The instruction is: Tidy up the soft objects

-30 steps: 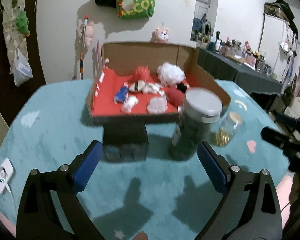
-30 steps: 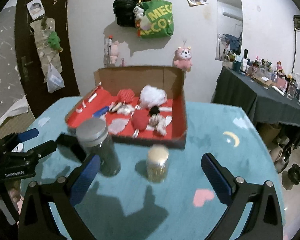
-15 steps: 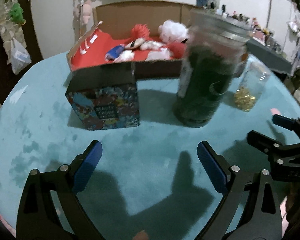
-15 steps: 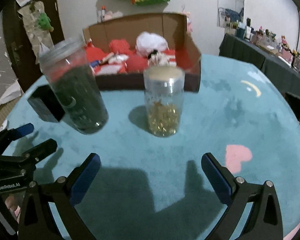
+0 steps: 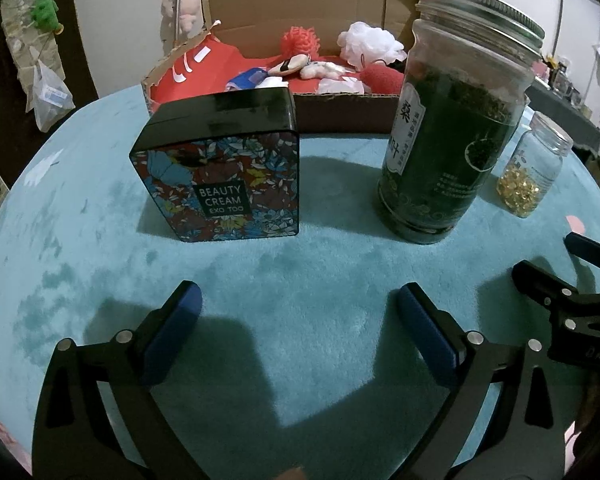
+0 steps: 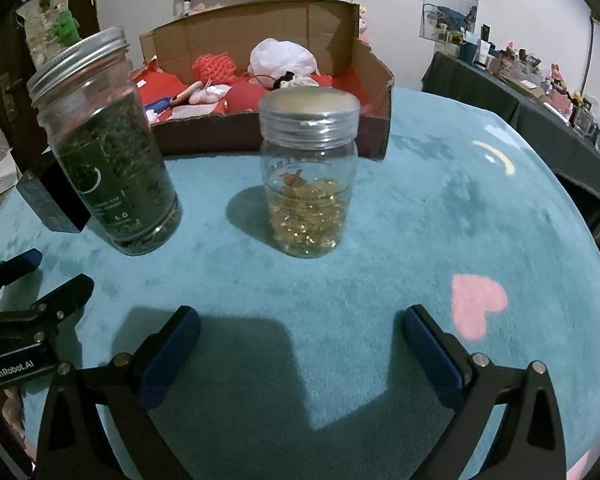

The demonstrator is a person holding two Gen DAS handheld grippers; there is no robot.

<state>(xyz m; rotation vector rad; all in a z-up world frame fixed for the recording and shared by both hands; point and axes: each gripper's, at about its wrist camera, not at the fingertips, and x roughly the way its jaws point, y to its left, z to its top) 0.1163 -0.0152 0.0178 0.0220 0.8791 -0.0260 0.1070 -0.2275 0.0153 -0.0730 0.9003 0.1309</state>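
Round table [image 5: 80,240] w/ teal plush cover. On it: cardboard box [image 5: 340,110], floral tin [image 5: 224,184], tea jar [image 5: 448,152], small capsule jar [image 6: 308,184].

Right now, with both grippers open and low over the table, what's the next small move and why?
Probably ease the right hand-held gripper forward around the small jar of golden capsules. Its jaws are open and empty, the jar stands straight ahead, apart from the green tea jar.
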